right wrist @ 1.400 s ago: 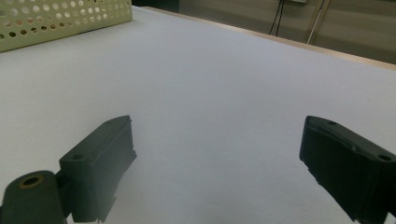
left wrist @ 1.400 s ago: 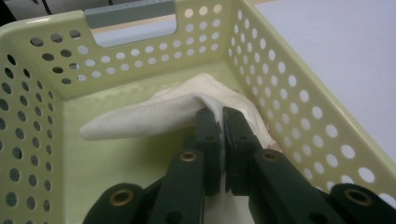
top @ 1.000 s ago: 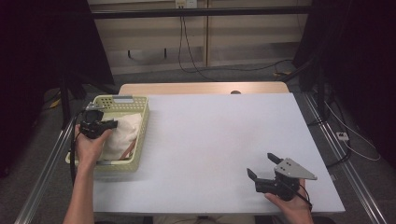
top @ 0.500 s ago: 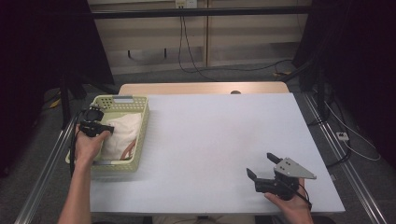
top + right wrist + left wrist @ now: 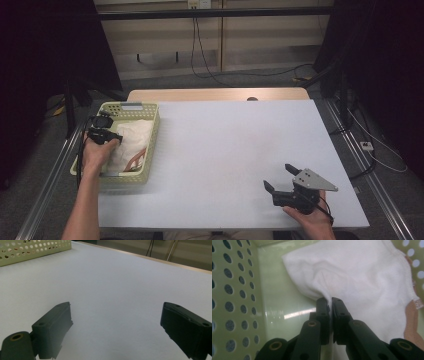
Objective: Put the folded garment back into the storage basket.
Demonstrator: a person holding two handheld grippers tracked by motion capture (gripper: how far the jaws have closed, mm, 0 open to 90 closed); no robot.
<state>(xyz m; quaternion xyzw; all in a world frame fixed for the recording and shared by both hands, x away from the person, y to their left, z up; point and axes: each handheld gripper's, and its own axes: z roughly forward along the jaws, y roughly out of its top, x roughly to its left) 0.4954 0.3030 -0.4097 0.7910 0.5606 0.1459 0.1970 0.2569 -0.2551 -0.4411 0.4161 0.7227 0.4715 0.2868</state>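
A pale green perforated basket (image 5: 151, 146) stands at the table's left edge with a white cloth (image 5: 134, 136) lying in it. My left gripper (image 5: 106, 136) reaches down into the basket. In the left gripper view its jaws (image 5: 330, 302) are shut on a pinched fold of the white cloth (image 5: 362, 282), just above the basket floor. Near the table's front right, my right gripper (image 5: 279, 176) is held in a hand just above the white tabletop. Its jaws (image 5: 116, 315) stand wide open with nothing between them.
A peach-coloured piece of fabric (image 5: 138, 161) lies under the white cloth's near edge, showing as a peach strip (image 5: 412, 315) at the right of the left gripper view. The basket wall (image 5: 234, 290) is close beside the left jaws. The white tabletop (image 5: 225, 140) stretches between the two grippers.
My left gripper has shifted slightly and sunk a little lower into the basket, staying shut. The right gripper has kept still.
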